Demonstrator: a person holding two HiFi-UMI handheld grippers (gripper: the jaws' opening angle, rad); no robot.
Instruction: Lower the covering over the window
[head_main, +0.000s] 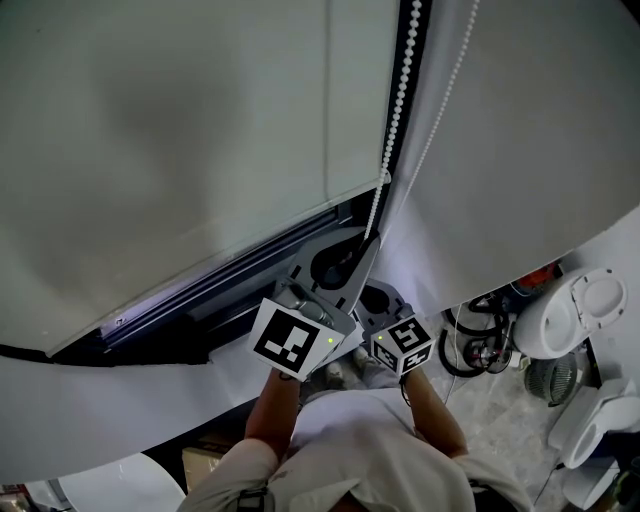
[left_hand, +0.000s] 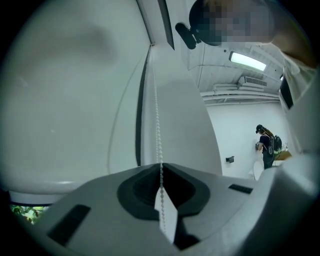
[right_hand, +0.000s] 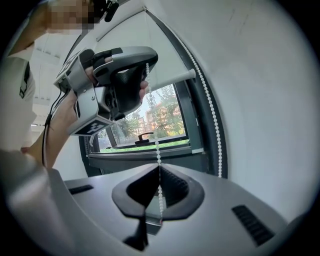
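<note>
The left gripper (left_hand: 161, 166) has its fingers pinched together on the white beaded pull chain (left_hand: 158, 120), which runs straight up from them beside the white fabric roller blind (left_hand: 65, 100). The right gripper (right_hand: 159, 167) — lower on the same strand — has its fingers closed on the chain too. Above the right fingers the blind's bottom rail (right_hand: 172, 77) hangs level with the left gripper (the dark-framed window (right_hand: 150, 125) beneath it is uncovered). A second strand (right_hand: 210, 115) drops to their right.
</note>
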